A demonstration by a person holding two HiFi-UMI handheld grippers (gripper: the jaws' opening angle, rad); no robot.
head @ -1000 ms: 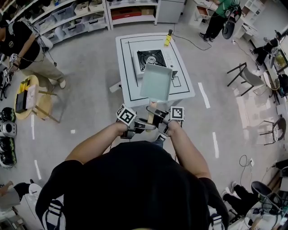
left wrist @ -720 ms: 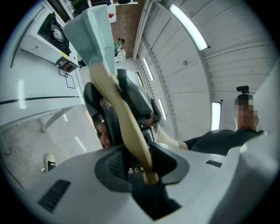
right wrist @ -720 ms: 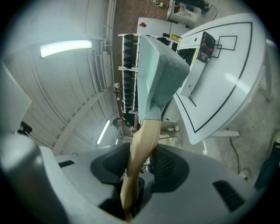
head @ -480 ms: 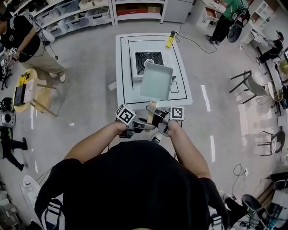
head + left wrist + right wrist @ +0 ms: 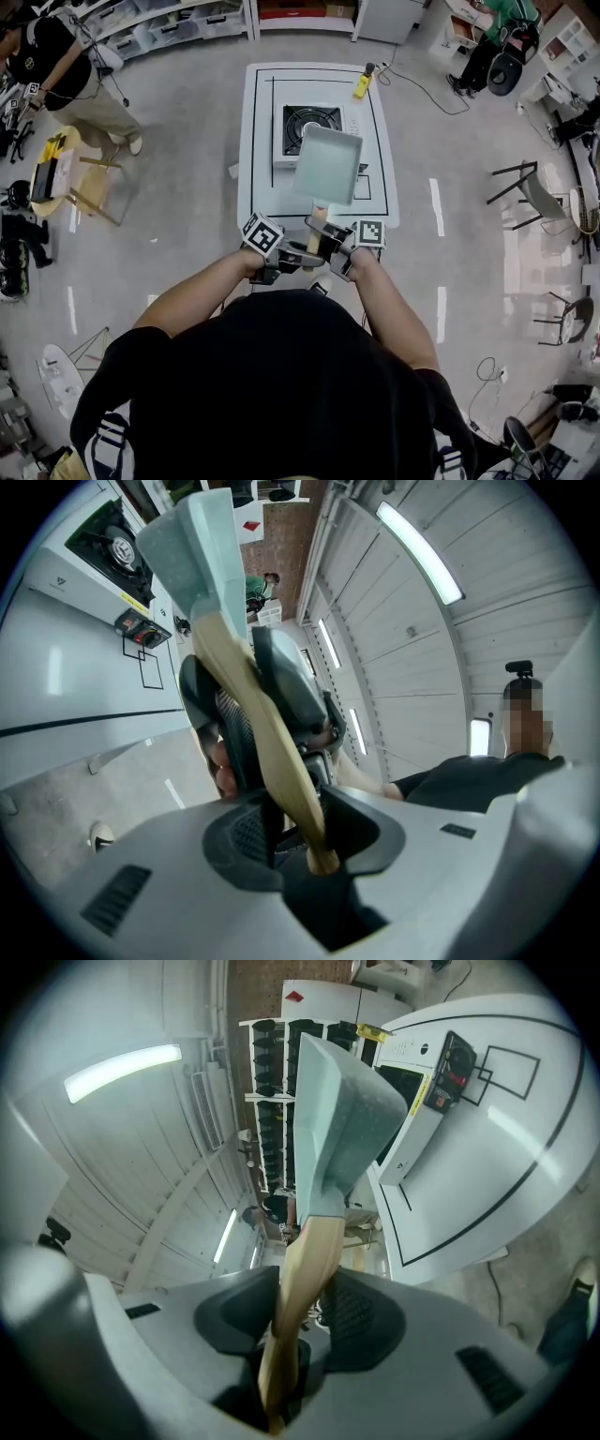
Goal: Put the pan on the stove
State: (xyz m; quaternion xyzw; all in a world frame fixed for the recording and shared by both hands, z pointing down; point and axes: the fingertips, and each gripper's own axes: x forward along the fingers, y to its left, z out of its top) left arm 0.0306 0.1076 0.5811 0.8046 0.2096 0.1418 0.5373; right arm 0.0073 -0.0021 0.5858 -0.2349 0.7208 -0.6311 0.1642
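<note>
A white table [image 5: 258, 178] marked with black lines carries a yellow object [image 5: 362, 86] at its far edge. At left, a person in black [image 5: 56, 75] stands beside a wooden stool [image 5: 58, 208]; a chair [image 5: 536, 195] sits well apart at right.

Pale green pan [image 5: 328, 165], tan wooden handle [image 5: 316, 225]

Light green pan [image 5: 342, 1119] up in the air, right gripper [image 5: 298, 1312] fingers [image 5: 361, 1321] squeezed on its wooden handle [image 5: 305, 1255], stove [image 5: 427, 1101] just past the pan, on white tabletop [image 5: 506, 1176].
</note>
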